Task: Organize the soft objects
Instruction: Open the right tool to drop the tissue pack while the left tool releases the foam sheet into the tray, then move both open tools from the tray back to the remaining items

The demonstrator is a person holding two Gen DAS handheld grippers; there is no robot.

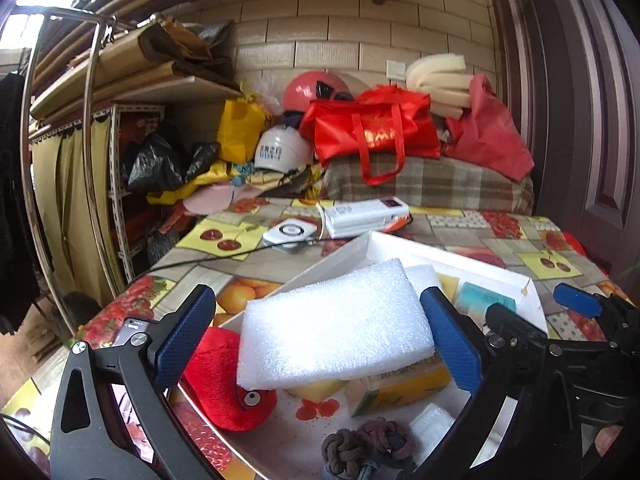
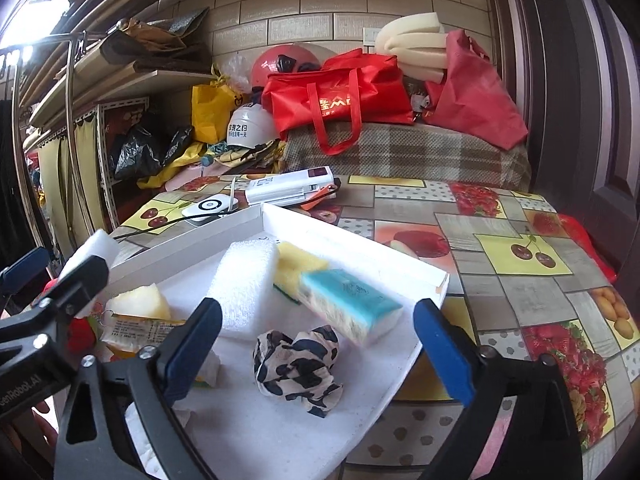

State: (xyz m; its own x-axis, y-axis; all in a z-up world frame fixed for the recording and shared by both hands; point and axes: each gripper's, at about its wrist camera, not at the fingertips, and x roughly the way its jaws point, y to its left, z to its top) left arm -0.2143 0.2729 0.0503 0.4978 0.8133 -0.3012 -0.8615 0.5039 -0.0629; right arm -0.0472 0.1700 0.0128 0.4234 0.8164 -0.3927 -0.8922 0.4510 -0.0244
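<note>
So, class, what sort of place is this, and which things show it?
Probably a cluttered home storeroom: red bags and helmets piled by a tiled wall, packed shelves, a fruit-print tablecloth.

Your left wrist camera sits low and close over the near left end of the white tray [image 1: 460, 264], looking along its fingers toward the brick wall [image 1: 360, 20]. Your right wrist camera looks the same way from further right, just above the tray [image 2: 360, 240]. Both views share the tray, the fruit-print tablecloth [image 2: 520, 248] and the red bag [image 1: 372, 128].
</note>
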